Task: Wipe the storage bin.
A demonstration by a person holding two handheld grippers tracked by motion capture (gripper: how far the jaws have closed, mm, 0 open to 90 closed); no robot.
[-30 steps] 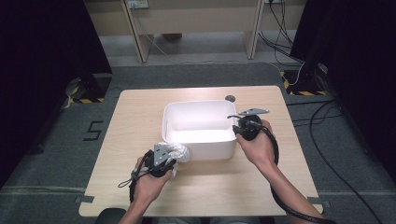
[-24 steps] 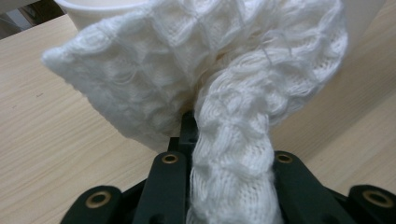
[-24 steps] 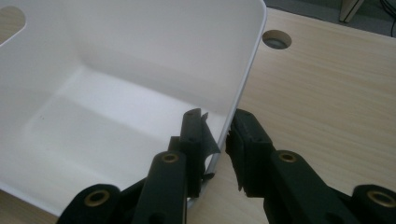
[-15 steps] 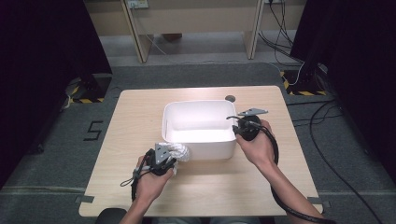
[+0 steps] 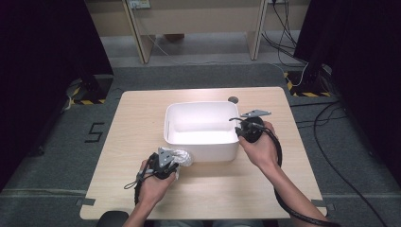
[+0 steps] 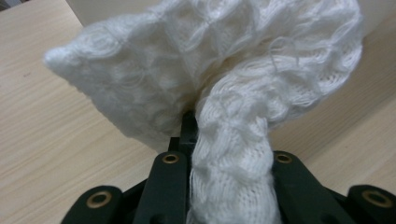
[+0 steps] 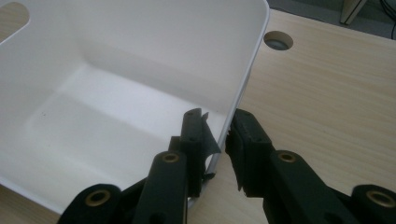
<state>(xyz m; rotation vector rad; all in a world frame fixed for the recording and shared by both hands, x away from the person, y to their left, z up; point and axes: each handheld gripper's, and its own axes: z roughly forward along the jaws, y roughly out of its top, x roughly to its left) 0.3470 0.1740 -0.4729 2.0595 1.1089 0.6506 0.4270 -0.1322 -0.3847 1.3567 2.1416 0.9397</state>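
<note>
Both grippers are clenched on something. A white knitted cloth [image 6: 219, 88] is pinched between the jaws of the left gripper [image 5: 166, 163]; in the left gripper view the fabric is squeezed into a narrow band where the jaws meet and bulges out above them in two loose folds. From the high view the bundle is seen at the tip of that gripper, just beside the near left corner of the white bin [image 5: 201, 142] — outside it, above the wooden table [image 5: 132, 132]; whether it touches the bin wall cannot be told.

The right wall of the bin is gripped near its rim by the right gripper [image 7: 217, 140], with one jaw inside the bin and the other outside, the pads set against the thin plastic edge. Nothing is seen inside the bin in either view. It stands near the middle of the table, and a round cable hole [image 7: 278, 40] is set in the tabletop just past its far right corner. Both forearms come in from the near edge, a black cable [image 5: 283, 198] trailing along the right one.
</note>
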